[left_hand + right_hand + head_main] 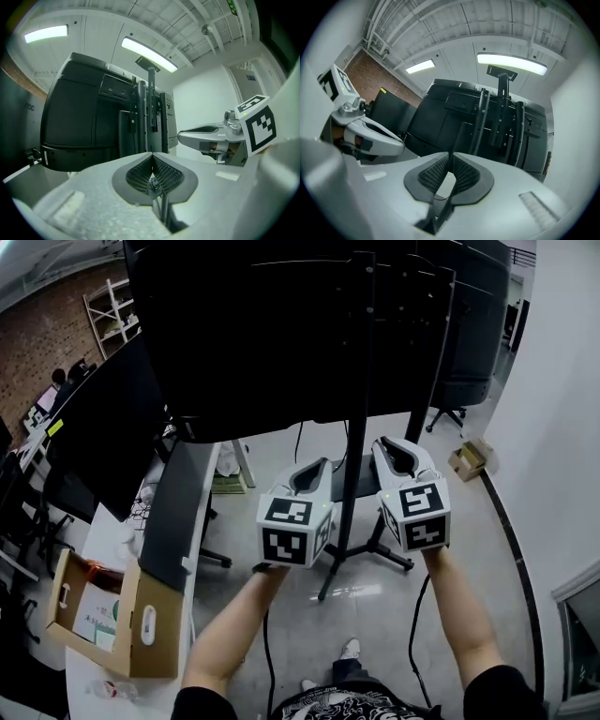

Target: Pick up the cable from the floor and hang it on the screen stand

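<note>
Far left of the screen stand's pole (pixel 349 493), an open cardboard box (pixel 127 624) sits on the white surface (pixel 94 531).

Closer to the pole, on its left, you hold your left gripper (pixel 317 470) raised and pointing at the back of the screen (pixel 281 334). Its pads (pixel 140 176) are pressed together along their length. A small shiny speck sits low between them, and you cannot tell what it is. No cable is visibly gripped.

Just beyond that gripper's tip, a thin black cable (pixel 299 442) hangs down from under the screen's lower edge, left of the pole and clear of the floor (pixel 469 540). Its upper end is hidden behind the screen. It is near the left gripper but not touching it.

Right of the pole, your right gripper (pixel 392 448) is raised to about the same height and aimed the same way. Its pads (pixel 464 176) are almost closed, with a slim gap of light between them. Nothing is caught in that gap. This gripper is farther from the hanging cable, with the pole between them.

A black cord (pixel 268 652) trails down beside each forearm.
</note>
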Motion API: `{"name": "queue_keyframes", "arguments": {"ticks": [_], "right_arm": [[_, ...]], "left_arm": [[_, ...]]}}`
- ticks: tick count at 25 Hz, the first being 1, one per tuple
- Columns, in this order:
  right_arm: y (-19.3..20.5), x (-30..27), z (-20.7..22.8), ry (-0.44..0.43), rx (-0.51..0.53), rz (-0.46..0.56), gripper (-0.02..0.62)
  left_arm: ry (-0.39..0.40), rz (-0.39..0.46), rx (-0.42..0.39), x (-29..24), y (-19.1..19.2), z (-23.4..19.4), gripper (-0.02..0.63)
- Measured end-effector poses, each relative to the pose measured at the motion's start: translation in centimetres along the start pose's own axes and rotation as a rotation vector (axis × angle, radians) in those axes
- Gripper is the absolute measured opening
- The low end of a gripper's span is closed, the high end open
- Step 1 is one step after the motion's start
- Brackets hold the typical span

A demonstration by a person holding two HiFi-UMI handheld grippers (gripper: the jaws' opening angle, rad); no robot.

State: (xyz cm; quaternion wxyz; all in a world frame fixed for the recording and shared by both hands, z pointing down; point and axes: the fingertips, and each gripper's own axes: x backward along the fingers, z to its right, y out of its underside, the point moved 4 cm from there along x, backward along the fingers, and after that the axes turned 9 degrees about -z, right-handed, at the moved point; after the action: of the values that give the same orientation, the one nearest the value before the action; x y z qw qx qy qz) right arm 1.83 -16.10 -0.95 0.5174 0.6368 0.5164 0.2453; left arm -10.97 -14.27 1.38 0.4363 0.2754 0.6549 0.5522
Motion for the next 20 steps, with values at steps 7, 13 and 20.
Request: {"name": "queue_keyframes", "arguments": {"ticks": [7, 13, 20], "right_arm": [[2.5, 4.2, -5.5, -0.057, -0.114, -0.025, 0.017], [4.3, 7.3, -8.4, -0.104, -0.227, -0.032, 0.005], [5.6, 9.2, -11.1, -0.142, -0.275, -0.032, 0.005]], "left_arm": [[0.003, 0.008, -0.011, 4.2, 3.6, 2.4, 0.002], [-0.009, 0.003, -0.038, 6.4, 5.8, 4.2, 0.002], [-0.011, -0.021, -0.013, 8.4, 8.3, 5.9, 0.001]]}}
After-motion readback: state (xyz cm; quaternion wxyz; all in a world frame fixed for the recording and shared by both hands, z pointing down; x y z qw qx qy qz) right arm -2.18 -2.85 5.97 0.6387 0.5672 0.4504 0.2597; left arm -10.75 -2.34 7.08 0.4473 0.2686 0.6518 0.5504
